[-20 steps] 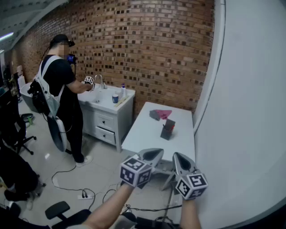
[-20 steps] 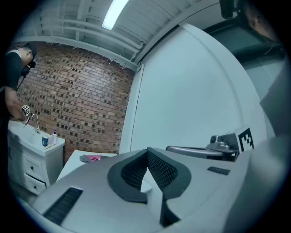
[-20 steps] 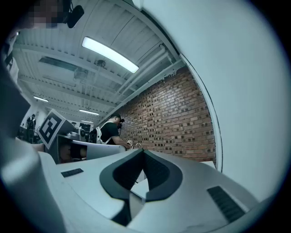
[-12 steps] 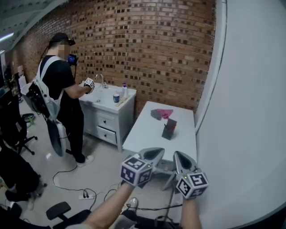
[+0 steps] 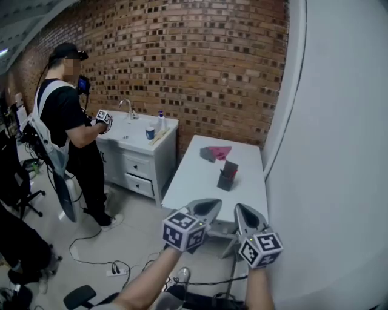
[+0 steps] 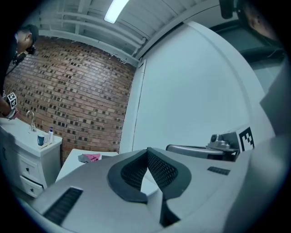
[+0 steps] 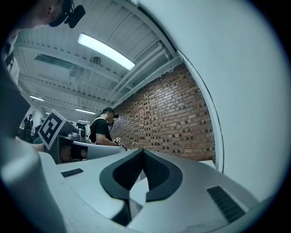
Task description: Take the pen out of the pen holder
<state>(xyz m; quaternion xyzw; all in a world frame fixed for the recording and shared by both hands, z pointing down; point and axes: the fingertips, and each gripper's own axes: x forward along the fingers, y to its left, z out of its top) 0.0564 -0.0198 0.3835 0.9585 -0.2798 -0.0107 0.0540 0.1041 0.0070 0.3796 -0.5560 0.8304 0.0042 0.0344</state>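
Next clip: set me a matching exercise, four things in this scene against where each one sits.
Things:
1. pen holder
2. pink item
3. blue cup
4. power strip

Places:
A. on the floor
B. on the sink cabinet
C. far end of the white table
D. middle of the white table

Pairs: 1-D, 2-C, 3-B, 4-A

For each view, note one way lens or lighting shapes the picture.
Head view: the edge of the white wall bows into a curve. Left gripper view: black corners ring the picture, and the ceiling lamp blows out white. Right gripper view: the brick wall bends strongly, and the strip light glares.
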